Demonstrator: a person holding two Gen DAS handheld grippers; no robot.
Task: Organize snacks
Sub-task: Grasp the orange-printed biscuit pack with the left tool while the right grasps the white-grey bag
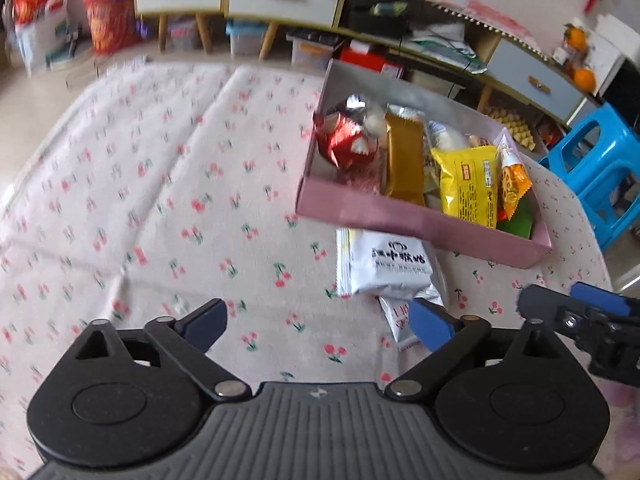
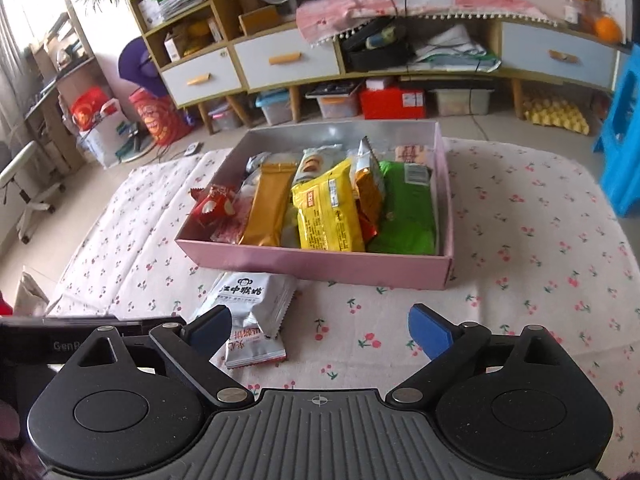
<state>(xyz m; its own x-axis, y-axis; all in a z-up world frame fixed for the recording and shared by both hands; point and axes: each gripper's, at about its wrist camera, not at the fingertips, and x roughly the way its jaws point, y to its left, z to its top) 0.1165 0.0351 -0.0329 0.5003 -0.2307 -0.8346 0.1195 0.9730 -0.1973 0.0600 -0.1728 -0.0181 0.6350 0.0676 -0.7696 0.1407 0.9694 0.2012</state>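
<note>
Cherry-print tablecloth has 2 packets left outside the pink box: a white monkey-logo packet lying partly over a smaller red-lettered one, long axes running toward the box. Your right gripper sits just behind them, closer than your left gripper; both gape wide, holding nothing.

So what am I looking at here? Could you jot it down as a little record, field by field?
Surface: cherry-print cloth
Container: pink box, open, no lid on it
In the box: yellow packet, gold packet, green packet, red wrapper, others
Outside the box: white packet on a smaller red-and-white packet, just in front of the box
Left gripper: open, empty
Right gripper: open, empty, by the loose packets
</note>
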